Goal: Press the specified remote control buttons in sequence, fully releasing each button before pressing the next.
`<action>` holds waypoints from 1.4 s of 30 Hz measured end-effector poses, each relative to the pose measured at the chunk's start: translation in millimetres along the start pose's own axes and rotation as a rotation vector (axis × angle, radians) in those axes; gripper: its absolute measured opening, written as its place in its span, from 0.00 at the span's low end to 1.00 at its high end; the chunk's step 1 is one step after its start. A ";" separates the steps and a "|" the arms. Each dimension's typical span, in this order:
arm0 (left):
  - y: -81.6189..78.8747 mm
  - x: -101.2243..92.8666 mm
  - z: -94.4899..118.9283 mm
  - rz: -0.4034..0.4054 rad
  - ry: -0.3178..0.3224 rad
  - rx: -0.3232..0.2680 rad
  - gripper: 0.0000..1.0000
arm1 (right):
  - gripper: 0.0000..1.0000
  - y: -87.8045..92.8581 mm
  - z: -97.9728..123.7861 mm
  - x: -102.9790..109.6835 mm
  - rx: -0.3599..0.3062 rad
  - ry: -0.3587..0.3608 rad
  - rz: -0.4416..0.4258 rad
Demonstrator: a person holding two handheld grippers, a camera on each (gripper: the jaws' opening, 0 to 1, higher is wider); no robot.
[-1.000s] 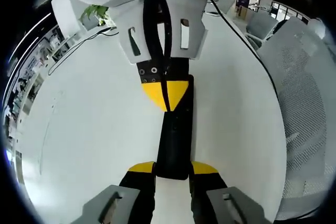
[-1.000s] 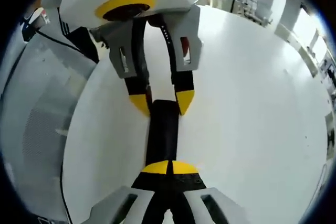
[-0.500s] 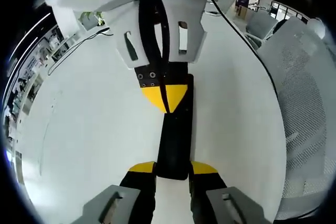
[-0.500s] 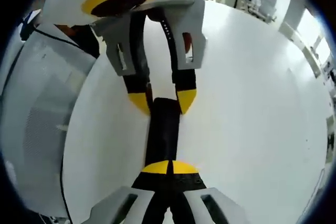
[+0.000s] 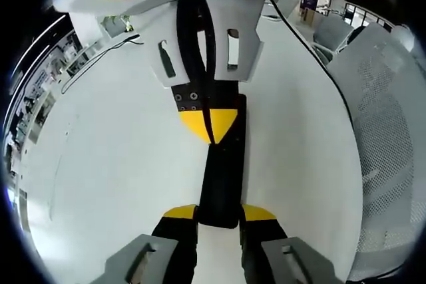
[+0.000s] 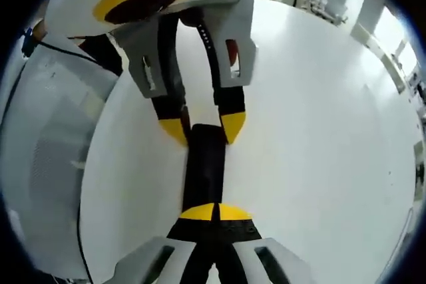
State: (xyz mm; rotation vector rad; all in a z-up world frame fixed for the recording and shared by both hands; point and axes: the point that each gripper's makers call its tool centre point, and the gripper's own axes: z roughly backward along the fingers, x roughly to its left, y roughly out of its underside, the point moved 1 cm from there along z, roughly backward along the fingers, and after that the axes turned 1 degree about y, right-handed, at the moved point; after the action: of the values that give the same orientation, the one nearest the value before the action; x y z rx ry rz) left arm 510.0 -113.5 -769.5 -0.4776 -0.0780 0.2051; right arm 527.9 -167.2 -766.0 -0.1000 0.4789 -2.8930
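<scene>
Remote (image 5: 223, 171) is a long black bar lying flat on the white table (image 5: 100, 164), running up the centre of the left gripper view; in the right gripper view the remote (image 6: 205, 167) also sits mid-frame, lengthwise. Left gripper (image 5: 219, 213) at bottom centre has its yellow tips either side of the remote's near end, pinching it. Same gripper shows in the right gripper view, upper centre, coming down from the top, left gripper (image 6: 203, 126) tips straddling the remote's far end. Right gripper (image 6: 215, 211) at bottom centre: yellow tips pressed together, resting on top of the remote's near end w/ no gap. In the left gripper view the right gripper (image 5: 210, 121) comes from the top, closed tip on the remote's upper part. Mesh chair (image 5: 383, 118) at right edge, black cable (image 5: 309, 48) running along table's upper right. Buttons not discernible.
</scene>
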 end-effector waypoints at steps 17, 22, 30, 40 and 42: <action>1.1 0.4 -0.2 -0.004 -0.001 -0.001 0.23 | 0.00 -14.0 36.2 0.3 -0.122 0.024 -0.009; 0.6 -0.7 -0.1 -0.009 -0.001 -0.001 0.23 | 0.00 -16.3 40.3 0.2 -0.117 0.031 -0.003; 0.0 -0.4 0.0 -0.008 -0.003 0.001 0.23 | 0.00 -12.8 44.1 3.2 -0.107 0.041 -0.009; -0.5 0.7 -0.3 -0.005 -0.004 0.000 0.23 | 0.00 -9.4 46.3 6.7 -0.094 0.035 -0.033; -0.4 0.9 -0.3 -0.005 -0.004 0.000 0.23 | 0.00 -8.3 44.3 7.6 -0.087 0.029 -0.038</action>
State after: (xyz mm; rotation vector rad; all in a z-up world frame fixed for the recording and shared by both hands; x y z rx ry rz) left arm 511.0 -113.8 -769.6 -0.4770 -0.0831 0.2014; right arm 523.3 -174.9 -721.2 -0.0819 0.6147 -2.9137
